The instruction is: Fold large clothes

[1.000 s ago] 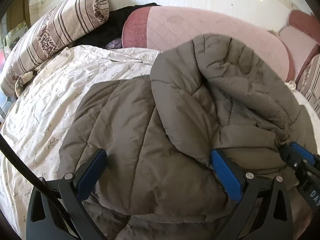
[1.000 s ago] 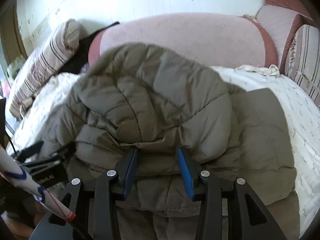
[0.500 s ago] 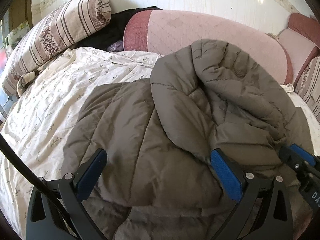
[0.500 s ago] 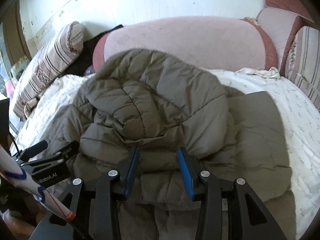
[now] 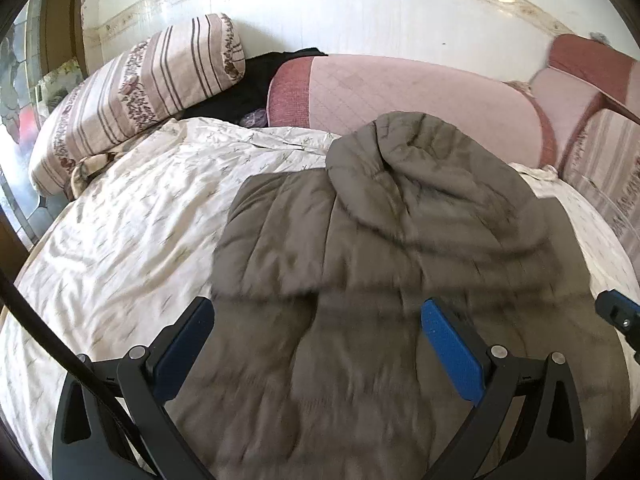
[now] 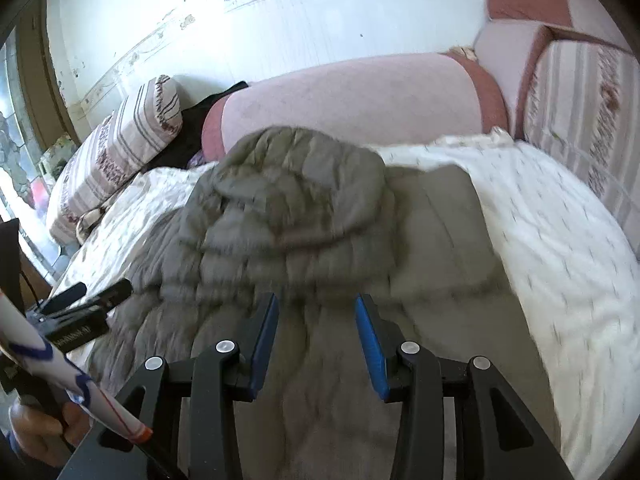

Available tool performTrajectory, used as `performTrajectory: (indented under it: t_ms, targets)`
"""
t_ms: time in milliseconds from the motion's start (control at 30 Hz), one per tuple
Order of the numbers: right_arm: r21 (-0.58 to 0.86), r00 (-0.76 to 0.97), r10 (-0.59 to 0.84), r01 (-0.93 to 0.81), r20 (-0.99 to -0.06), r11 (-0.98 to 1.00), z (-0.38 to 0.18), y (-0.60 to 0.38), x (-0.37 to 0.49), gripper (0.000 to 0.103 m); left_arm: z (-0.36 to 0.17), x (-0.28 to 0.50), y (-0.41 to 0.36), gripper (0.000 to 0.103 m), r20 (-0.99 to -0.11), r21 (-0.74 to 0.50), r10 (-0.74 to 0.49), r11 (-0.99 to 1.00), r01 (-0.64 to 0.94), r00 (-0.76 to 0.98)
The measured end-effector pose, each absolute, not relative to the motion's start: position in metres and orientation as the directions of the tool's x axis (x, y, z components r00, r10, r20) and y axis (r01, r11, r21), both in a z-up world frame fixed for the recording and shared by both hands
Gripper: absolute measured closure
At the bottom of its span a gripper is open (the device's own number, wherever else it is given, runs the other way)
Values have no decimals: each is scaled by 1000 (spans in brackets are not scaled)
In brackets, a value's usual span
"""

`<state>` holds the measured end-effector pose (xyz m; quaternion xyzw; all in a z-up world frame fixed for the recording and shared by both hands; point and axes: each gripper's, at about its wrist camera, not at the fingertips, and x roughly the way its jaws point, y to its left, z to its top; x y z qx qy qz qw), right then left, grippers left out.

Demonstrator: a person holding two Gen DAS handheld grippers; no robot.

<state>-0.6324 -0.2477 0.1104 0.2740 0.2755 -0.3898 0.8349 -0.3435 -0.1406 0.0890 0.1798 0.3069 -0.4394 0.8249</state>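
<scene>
The grey coat lies folded mid-bed, bare sheet on either side. Left tongs spread wide, right tongs part-spread; both empty above its near edge.

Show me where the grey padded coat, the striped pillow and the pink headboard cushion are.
grey padded coat (image 5: 400,264): left wrist view, on the quilted middle panel.
striped pillow (image 5: 136,92): left wrist view, on its striped side.
pink headboard cushion (image 6: 352,96): right wrist view, on its pale pink front.
</scene>
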Motion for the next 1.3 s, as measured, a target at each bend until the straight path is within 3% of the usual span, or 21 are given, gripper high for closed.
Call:
performTrajectory:
  t_ms: [500, 667, 1300]
  targets:
    - [261, 483, -450, 843, -751, 470, 61, -118, -718, 58, 30, -417, 29, 0, -740, 59, -505, 608, 791, 444]
    - [193, 434, -442, 849, -785, 491, 44, -101, -713, 49, 4, -421, 31, 0, -759, 110, -454, 617, 779, 467]
    - [145, 421, -461, 841, -781, 521, 30, -98, -705, 43, -7, -428, 28, 0, -699, 155, -483, 618, 770, 528]
